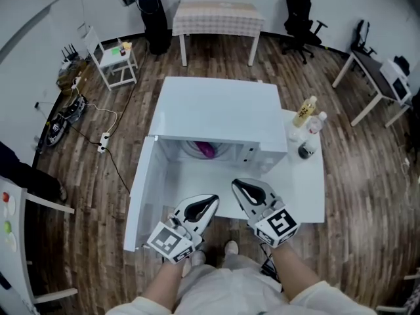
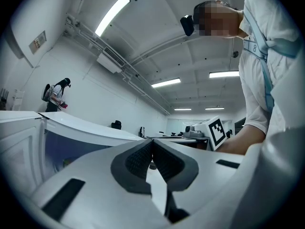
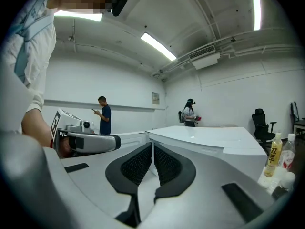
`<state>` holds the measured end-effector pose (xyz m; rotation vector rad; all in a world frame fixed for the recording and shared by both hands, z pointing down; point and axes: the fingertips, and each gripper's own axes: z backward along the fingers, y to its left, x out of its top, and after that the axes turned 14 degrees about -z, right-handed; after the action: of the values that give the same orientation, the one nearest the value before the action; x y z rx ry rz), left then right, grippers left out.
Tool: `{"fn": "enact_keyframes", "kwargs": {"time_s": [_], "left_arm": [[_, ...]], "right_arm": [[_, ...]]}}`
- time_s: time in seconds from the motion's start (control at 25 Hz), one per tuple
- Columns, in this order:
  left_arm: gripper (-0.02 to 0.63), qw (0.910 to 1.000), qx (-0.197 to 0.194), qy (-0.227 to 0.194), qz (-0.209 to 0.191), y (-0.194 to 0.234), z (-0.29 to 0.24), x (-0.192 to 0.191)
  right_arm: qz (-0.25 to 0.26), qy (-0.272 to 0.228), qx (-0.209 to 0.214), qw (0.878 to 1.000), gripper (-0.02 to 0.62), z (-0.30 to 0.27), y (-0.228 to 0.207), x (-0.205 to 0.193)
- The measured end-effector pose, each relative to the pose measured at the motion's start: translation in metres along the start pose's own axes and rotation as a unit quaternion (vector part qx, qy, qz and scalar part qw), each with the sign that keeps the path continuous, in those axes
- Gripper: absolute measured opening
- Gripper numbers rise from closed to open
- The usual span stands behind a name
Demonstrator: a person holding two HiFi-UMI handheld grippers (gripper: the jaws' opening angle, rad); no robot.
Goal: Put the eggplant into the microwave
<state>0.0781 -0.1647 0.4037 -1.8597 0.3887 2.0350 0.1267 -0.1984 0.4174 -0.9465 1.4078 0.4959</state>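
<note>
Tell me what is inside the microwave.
A purple eggplant lies on the round plate near the open front. The top of the microwave covers the rest of the cavity, so anything deeper in cannot be seen.

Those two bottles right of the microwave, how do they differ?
The yellow bottle has a yellow body with dark print; the clear bottle is see-through with a red label. The yellow bottle stands nearer the microwave; the clear bottle stands further right. Both are upright, capped, and on the table.
</note>
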Motion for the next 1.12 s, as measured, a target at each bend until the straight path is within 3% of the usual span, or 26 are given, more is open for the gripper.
{"fn": "enact_keyframes", "kwargs": {"time_s": [0.64, 1.12], "left_arm": [[0.002, 0.9988, -0.039, -0.023, -0.021, -0.025, -0.007, 0.035], [0.002, 0.9980, -0.048, -0.027, -0.031, -0.027, -0.010, 0.045]], "right_arm": [[-0.019, -0.016, 0.039, 0.999, 0.041, 0.045, 0.049, 0.010], [-0.009, -0.029, 0.037, 0.999, 0.032, 0.052, 0.053, 0.024]]}}
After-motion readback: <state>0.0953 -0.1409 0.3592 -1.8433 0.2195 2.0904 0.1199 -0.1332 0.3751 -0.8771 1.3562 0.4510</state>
